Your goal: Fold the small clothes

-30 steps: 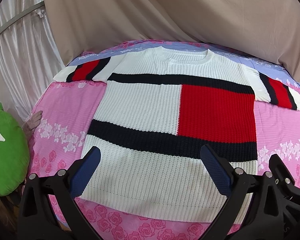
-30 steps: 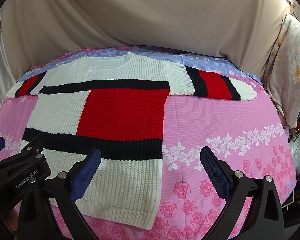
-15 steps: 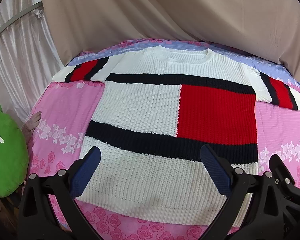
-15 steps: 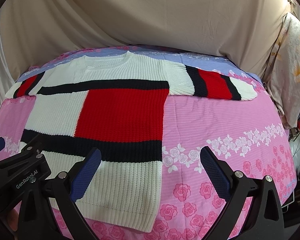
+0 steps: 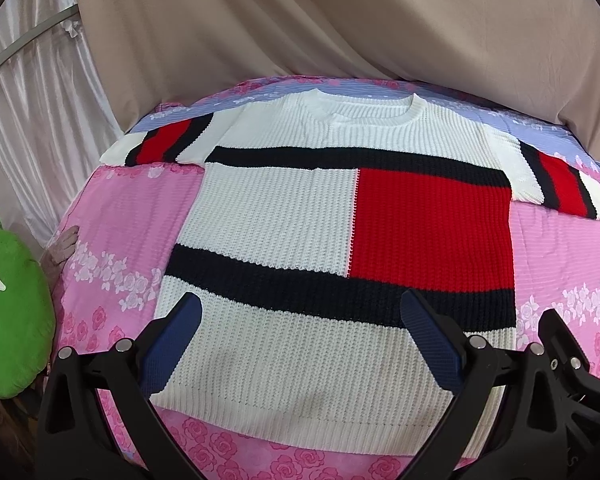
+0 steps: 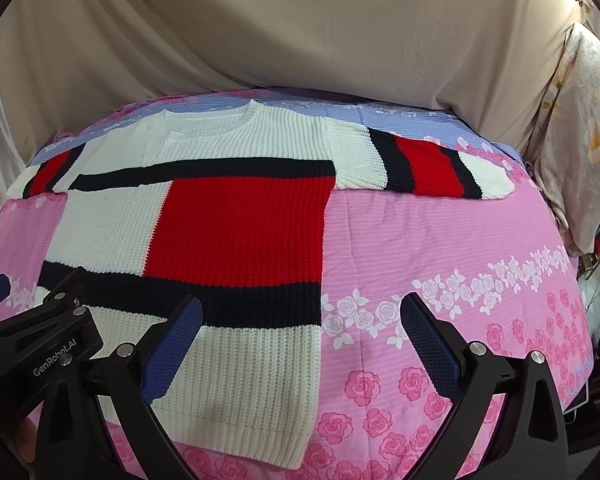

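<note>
A knitted sweater [image 5: 284, 216] in white, black and red lies flat on the pink flowered bedspread [image 5: 112, 216], neck away from me, both short sleeves spread out. My left gripper [image 5: 300, 344] is open and empty, above the sweater's hem. In the right wrist view the sweater [image 6: 236, 224] fills the left half, with its right sleeve [image 6: 424, 164] stretched out. My right gripper [image 6: 300, 344] is open and empty, above the sweater's lower right corner. The left gripper's body [image 6: 32, 344] shows at the lower left of that view.
A beige cloth [image 5: 340, 28] hangs behind the bed. A green cushion [image 5: 8, 312] sits off the left edge. A flowered fabric [image 6: 580, 140] hangs at the right. The bedspread's far strip is lilac [image 6: 380, 112].
Both grippers have drawn back and up a little: the sweater sits slightly higher in both views and more bedspread shows below the hem. The jaws stay open.
</note>
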